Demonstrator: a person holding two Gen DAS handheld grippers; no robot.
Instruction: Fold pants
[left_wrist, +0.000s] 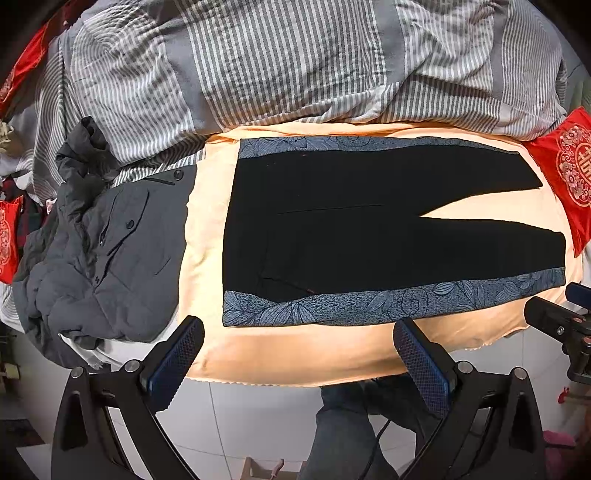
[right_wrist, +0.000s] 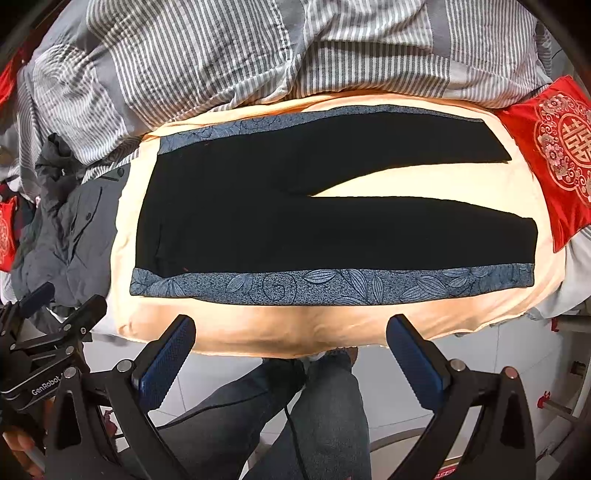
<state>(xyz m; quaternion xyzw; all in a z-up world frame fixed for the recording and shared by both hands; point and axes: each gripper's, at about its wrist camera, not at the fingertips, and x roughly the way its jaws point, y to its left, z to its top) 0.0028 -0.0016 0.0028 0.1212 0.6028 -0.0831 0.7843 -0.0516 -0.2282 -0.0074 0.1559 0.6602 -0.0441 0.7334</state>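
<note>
jacket, dark grey, crumpled at the left end of the bed, one button showing, lying beside the peach sheet. small red cushion at the far left edge behind it. striped grey and white duvet bunched along the far side of the bed, its edge just past the sheet.

pants lie flat on the peach sheet in the middle, waist to the left, both legs running right. black fabric with blue leaf-print bands along the near and far outer edges. legs split apart toward the right, wedge of sheet showing between them. not folded yet.

left gripper hangs over the near edge of the bed, fingers wide apart, nothing between them, not touching the pants. right gripper same: fingers spread wide, holding nothing, just short of the near print band.

red cushion with gold pattern at the right end, near the leg hems. person's jeans and white tiled floor below the bed edge.
</note>
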